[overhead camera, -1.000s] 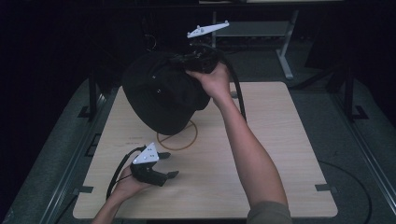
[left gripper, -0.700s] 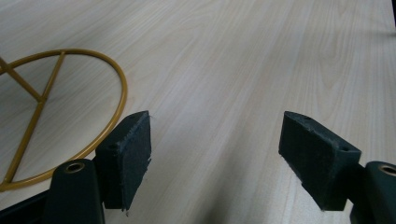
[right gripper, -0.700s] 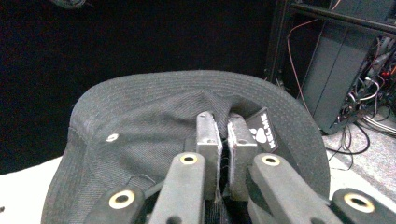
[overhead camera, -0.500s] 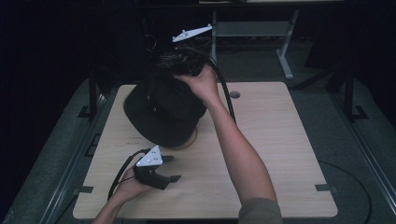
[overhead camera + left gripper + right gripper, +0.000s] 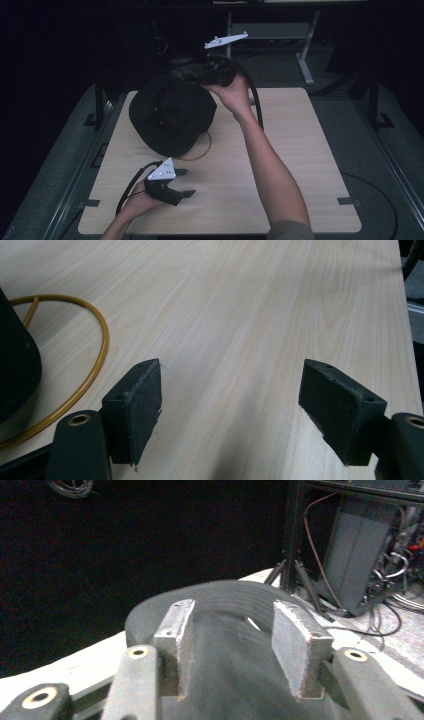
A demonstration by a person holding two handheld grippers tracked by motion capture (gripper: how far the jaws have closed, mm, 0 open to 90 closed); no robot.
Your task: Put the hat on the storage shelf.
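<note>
Two grippers: right gripper (image 5: 192, 75) fingers clamped on hat (image 5: 170, 117) brim, carrying; left gripper (image 5: 182, 182) fingers apart, idle on desk (image 5: 300, 150); next probably lower hat onto ring (image 5: 97, 352)

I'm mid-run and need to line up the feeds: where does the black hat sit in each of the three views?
High view: the black hat hangs left of centre, above the gold ring, held at its rim by the right gripper.
Left gripper view: a dark edge at the far left, over the ring.
Right gripper view: bottom centre, between the jaws.
Shared landmark: the pale wooden table.
</note>
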